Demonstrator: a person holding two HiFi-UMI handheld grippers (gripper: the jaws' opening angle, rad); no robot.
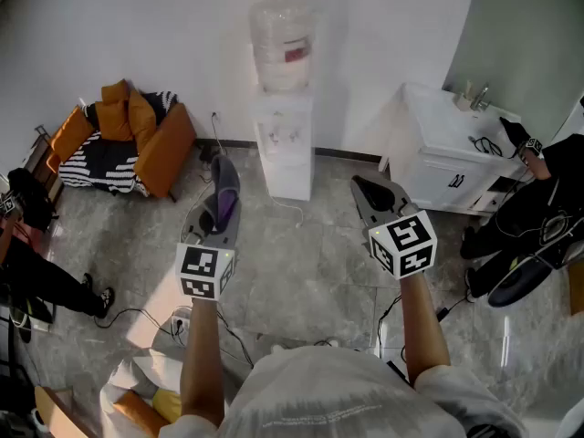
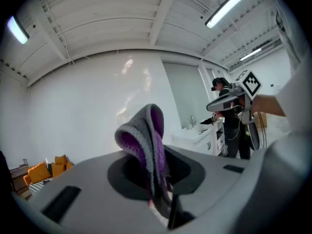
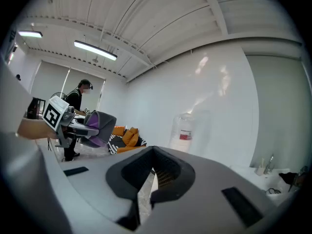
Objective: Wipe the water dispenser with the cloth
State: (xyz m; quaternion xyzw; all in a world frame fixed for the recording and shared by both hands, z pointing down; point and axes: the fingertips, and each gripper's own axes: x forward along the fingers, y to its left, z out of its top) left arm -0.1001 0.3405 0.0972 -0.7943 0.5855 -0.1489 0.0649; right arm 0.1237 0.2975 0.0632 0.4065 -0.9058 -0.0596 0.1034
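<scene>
The white water dispenser point(image 1: 285, 144) stands against the far wall with a clear bottle point(image 1: 283, 44) on top; the right gripper view shows the dispenser point(image 3: 183, 130) ahead. My left gripper point(image 1: 222, 170) is shut on a grey and purple cloth point(image 1: 224, 194), held above the floor a short way left of and in front of the dispenser. The cloth point(image 2: 144, 140) folds up over the jaws and hides their tips. My right gripper point(image 1: 363, 188) is level with it on the right, jaws shut with nothing between them point(image 3: 155, 152). Both point toward the dispenser without touching it.
An orange armchair point(image 1: 128, 144) sits at the back left. A white sink cabinet point(image 1: 447, 158) stands right of the dispenser, with a person point(image 1: 538, 217) beside it. Another person's legs point(image 1: 36, 276) show at the left. Cables point(image 1: 146, 318) and bags point(image 1: 137, 391) lie on the floor.
</scene>
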